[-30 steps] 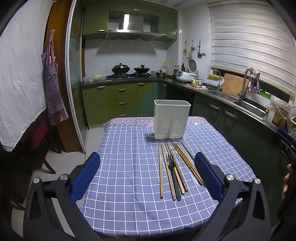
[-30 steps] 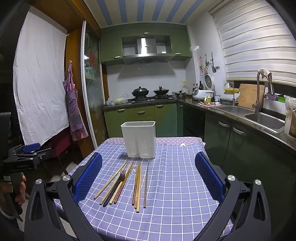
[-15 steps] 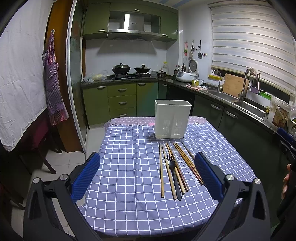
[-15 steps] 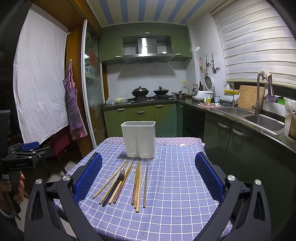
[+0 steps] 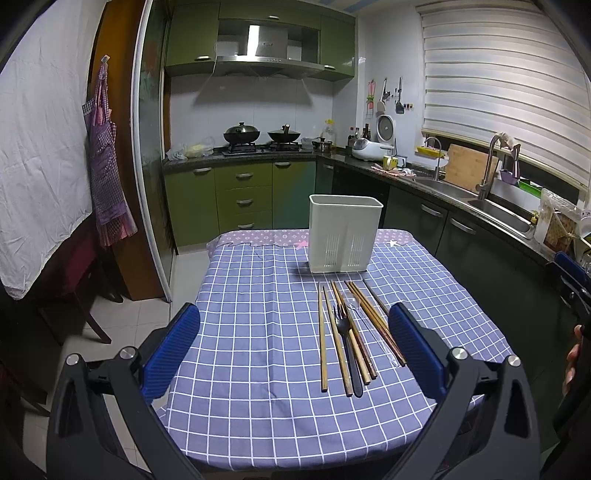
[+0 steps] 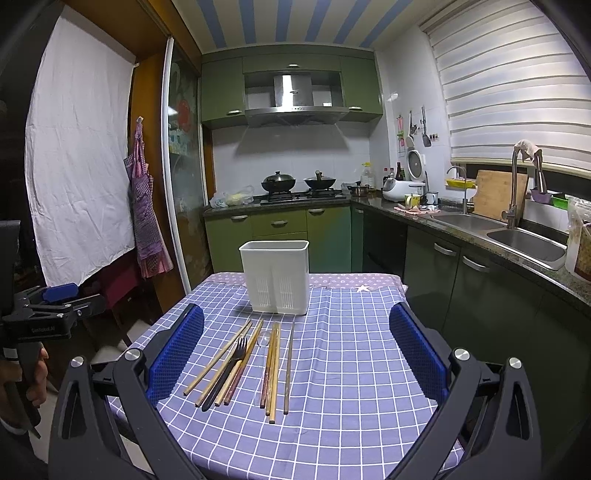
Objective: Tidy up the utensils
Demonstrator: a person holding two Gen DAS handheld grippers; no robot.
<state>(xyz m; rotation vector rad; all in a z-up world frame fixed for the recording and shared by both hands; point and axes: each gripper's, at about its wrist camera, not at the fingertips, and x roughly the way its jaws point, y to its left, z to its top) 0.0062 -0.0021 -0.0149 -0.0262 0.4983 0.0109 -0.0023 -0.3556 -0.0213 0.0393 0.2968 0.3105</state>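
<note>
Overhead, a striped ceiling (image 6: 280, 22) spans a kitchen of green cabinets (image 6: 277, 225); a steel hood (image 6: 295, 99) hangs over two dark woks (image 6: 279, 181) on the hob, and a sink (image 6: 524, 240) with a tall tap runs along the right-hand counter under slatted blinds (image 6: 517, 81); a white sheet (image 6: 77, 158) and a purple apron (image 6: 146, 221) hang on the left. Nearer, a table wears a blue checked tablecloth (image 6: 351, 369); toward its far end a white utensil holder (image 6: 275, 277) stands upright. Just in front of it the chopsticks (image 6: 273, 373) lie loosely side by side, a black fork (image 6: 225, 373) among them, and what may be a clear plastic spoon (image 6: 263, 341), though it is hard to make out. The left gripper (image 5: 293, 350) hangs above the near edge with its jaws spread wide and nothing between them; the right gripper (image 6: 295, 354) is likewise agape and holds nothing, the utensils lying on the cloth beyond its fingers.
</note>
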